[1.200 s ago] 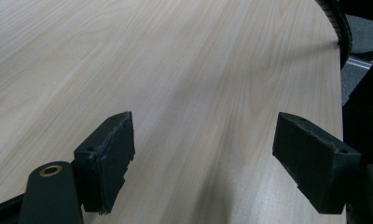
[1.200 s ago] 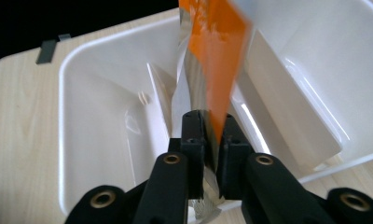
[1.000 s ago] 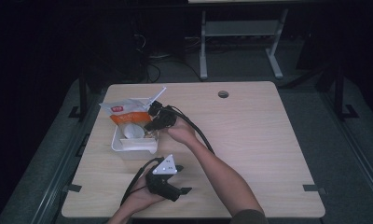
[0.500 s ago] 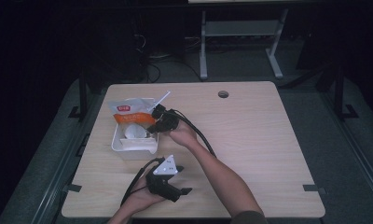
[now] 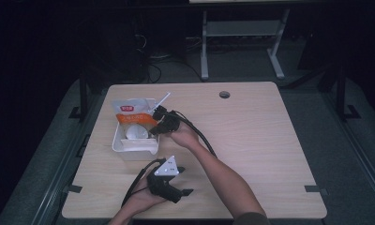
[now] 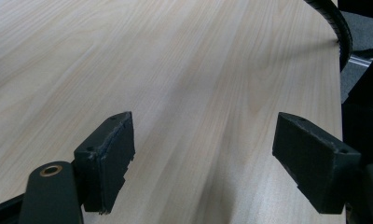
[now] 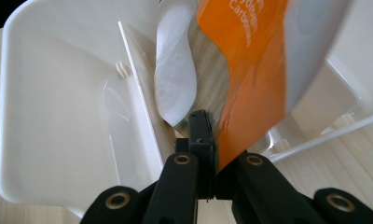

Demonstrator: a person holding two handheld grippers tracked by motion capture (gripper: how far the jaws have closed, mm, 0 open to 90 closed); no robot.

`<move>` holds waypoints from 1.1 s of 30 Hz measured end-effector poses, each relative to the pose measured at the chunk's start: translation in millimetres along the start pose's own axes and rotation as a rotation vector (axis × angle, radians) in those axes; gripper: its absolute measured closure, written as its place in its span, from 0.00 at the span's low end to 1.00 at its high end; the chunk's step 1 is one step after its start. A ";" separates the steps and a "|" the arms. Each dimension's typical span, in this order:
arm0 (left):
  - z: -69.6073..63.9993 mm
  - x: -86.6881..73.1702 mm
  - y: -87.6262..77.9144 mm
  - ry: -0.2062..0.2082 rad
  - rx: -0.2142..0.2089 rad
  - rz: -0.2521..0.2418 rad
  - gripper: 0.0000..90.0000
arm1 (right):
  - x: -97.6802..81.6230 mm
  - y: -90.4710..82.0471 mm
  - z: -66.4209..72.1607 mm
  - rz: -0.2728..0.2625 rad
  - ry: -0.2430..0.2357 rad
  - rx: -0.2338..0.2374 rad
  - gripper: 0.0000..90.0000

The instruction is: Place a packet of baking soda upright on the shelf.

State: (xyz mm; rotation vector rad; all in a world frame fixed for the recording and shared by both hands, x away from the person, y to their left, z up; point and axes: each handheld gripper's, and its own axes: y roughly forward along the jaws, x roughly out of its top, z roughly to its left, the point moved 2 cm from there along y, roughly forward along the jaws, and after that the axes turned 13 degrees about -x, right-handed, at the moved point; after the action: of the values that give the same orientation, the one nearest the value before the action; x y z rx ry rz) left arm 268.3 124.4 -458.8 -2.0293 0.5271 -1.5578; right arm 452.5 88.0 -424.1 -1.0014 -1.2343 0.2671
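Pouch goes into the tray

On the table (image 5: 251, 140), the white tray (image 5: 129, 149) sits far left; your right gripper (image 5: 158, 123), clamped on the orange pouch (image 7: 254, 70), hangs over it. Left gripper (image 5: 169, 180) rests near, jaws apart. Next, lower and release.

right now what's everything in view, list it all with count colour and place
pouch: 1, orange and white, over the tray's far end, pinched at its edge
tray: 1, white, left part of the table
white stick: 1, at the tray's far right corner
table: 1, light wood
metal stand: 1, pale, on the floor beyond the table
right tool: 1, black, shut on the pouch, above the tray
left tool: 1, black, jaws apart, low over the near table edge
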 end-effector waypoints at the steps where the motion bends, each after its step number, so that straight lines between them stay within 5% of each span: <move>1: 0.0 0.0 0.1 0.001 0.000 0.000 0.23 | 0.1 -0.1 -0.3 -0.001 0.003 0.003 0.98; 10: 0.9 -0.5 0.0 -0.003 -0.001 0.000 0.23 | 1.0 -13.8 -10.8 -0.077 0.089 0.085 0.87; 33: 3.8 -1.6 -3.5 -0.012 0.003 -0.008 0.23 | -12.0 -51.8 -26.3 -0.139 0.122 0.092 0.79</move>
State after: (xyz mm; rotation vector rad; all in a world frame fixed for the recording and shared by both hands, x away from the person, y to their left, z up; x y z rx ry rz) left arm 271.6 128.8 -458.6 -2.0393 0.5127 -1.5495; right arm 454.0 37.8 -392.7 -0.8364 -1.1640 0.1504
